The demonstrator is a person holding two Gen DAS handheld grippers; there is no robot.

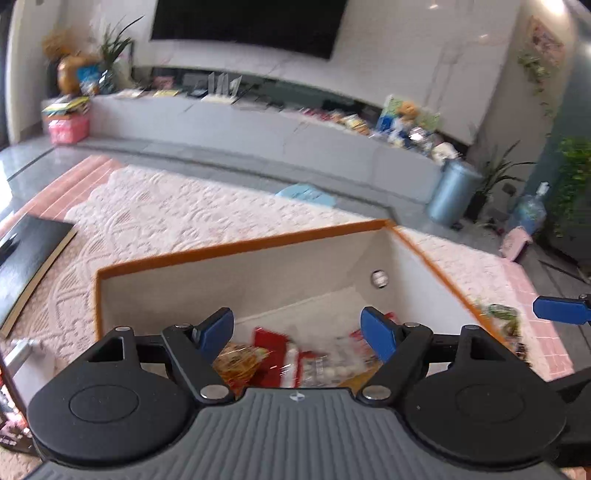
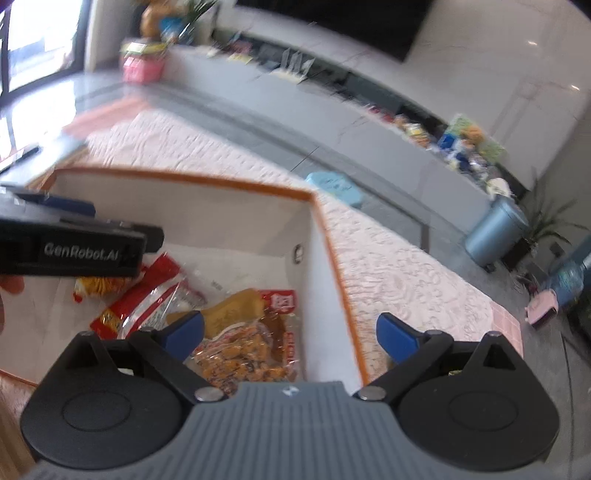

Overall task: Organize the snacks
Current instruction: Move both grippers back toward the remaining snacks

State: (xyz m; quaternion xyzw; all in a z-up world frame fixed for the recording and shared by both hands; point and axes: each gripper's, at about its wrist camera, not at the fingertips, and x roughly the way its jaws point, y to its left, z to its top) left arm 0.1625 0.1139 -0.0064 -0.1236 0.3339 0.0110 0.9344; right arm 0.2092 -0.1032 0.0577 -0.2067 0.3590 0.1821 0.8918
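Both grippers (left [image 1: 297,332], right [image 2: 290,330]) gape empty above the snack-filled box [image 1: 236,246] on carpet [image 1: 177,206]

Each hand-held gripper [image 1: 297,334] has black linkage arms, blue fingertips [image 2: 186,329], silver pivot screws, ribbed grey body.

Both wrist views close, angled down, sharing the orange-rimmed box [image 1: 236,245] [image 2: 207,182].

A home living room: a wall-mounted television [image 1: 247,26] above a long low cabinet [image 1: 258,129], pale patterned rug [image 1: 177,214] before it, houseplants [image 1: 498,177] beside it.
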